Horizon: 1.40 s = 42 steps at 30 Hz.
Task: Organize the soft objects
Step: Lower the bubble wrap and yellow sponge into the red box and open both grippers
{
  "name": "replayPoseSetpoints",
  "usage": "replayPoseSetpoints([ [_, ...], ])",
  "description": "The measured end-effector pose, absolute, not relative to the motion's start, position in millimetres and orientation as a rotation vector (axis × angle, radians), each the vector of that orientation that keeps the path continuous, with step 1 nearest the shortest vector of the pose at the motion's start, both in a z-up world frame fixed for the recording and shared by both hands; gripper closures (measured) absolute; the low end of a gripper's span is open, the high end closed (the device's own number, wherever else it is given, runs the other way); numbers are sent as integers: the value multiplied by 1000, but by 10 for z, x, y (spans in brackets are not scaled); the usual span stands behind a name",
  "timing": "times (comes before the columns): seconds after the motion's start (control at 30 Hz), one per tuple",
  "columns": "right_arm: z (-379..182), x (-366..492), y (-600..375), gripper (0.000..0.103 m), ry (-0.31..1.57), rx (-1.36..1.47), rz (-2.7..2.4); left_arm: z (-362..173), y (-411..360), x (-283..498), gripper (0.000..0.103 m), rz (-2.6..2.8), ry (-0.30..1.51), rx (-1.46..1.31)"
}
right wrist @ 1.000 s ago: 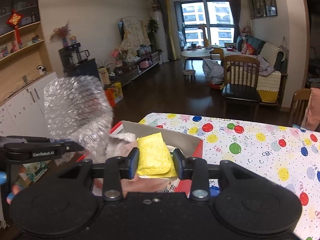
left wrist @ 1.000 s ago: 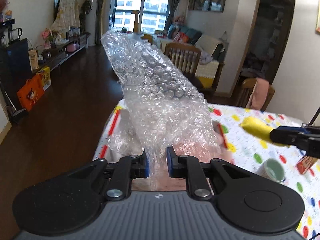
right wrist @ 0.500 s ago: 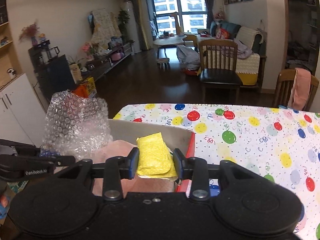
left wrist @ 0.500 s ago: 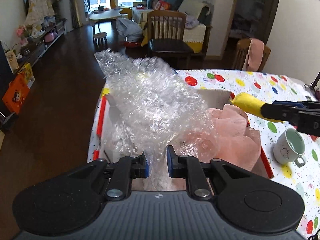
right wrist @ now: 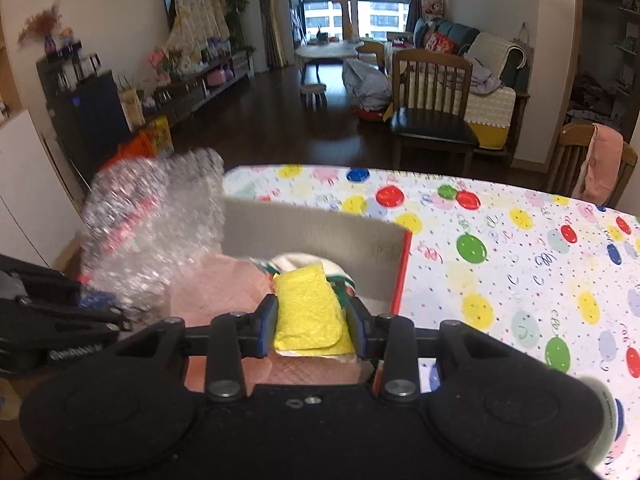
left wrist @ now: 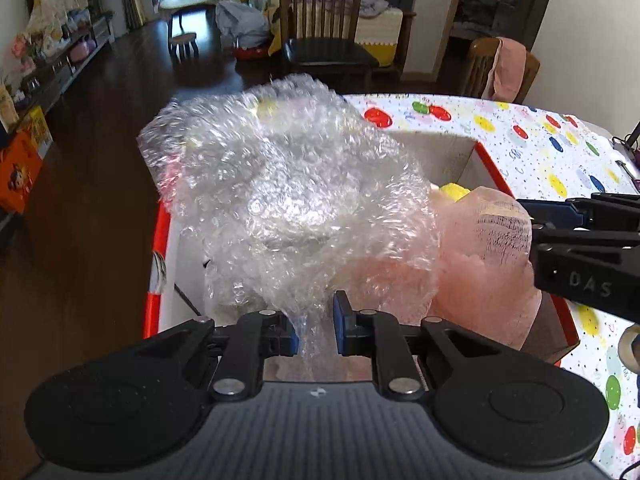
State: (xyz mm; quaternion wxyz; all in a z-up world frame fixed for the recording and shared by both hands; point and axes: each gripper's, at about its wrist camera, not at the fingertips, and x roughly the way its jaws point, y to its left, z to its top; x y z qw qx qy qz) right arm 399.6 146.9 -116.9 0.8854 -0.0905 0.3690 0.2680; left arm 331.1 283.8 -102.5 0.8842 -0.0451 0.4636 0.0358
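Since a second ago both loads have come down toward the box point(left wrist: 486, 162). Left wrist view: the left gripper point(left wrist: 316, 328) fingers pinch the bubble wrap point(left wrist: 288, 200), bunched over the box beside pink mesh point(left wrist: 486, 248).

Right wrist view: the right gripper point(right wrist: 312, 322) fingers clamp the yellow sponge point(right wrist: 308, 312) above the box interior. Neither is released; both drops remain.

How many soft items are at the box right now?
3. Bubble wrap, pinched in the left gripper over the box. Yellow sponge, held in the right gripper. Pink mesh cloth, lying inside the box. More may be hidden underneath.
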Motion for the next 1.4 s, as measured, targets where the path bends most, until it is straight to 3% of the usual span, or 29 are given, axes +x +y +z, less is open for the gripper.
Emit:
replayPoseSetpoints([
  [0.4,-1190,4027,1453,65,797,-211,559,-1073,2981,3213,84,35,1004,-182],
  [0.93,-951,3945,1184,46,755,-170,573,-913,2956,2912,81,13,961,-183],
  [1.0,-909,3923,1132,45,747,-158,576,-890,2952,2880,77,15,958,-184],
  [1.03,-887,3912,1108,45,743,-152,575,-878,2954,2857,63,18,956,-185],
  [1.07,-869,3897,1081,45,739,-145,577,-871,2953,2841,39,20,954,-184],
  [1.1,-850,3884,1060,44,736,-138,581,-862,2943,2836,31,21,952,-181],
  [1.13,-832,3871,1039,44,734,-132,584,-853,2943,2823,27,25,948,-178],
  [1.4,-634,3617,922,38,697,-110,646,-674,2889,2622,27,33,872,-199],
])
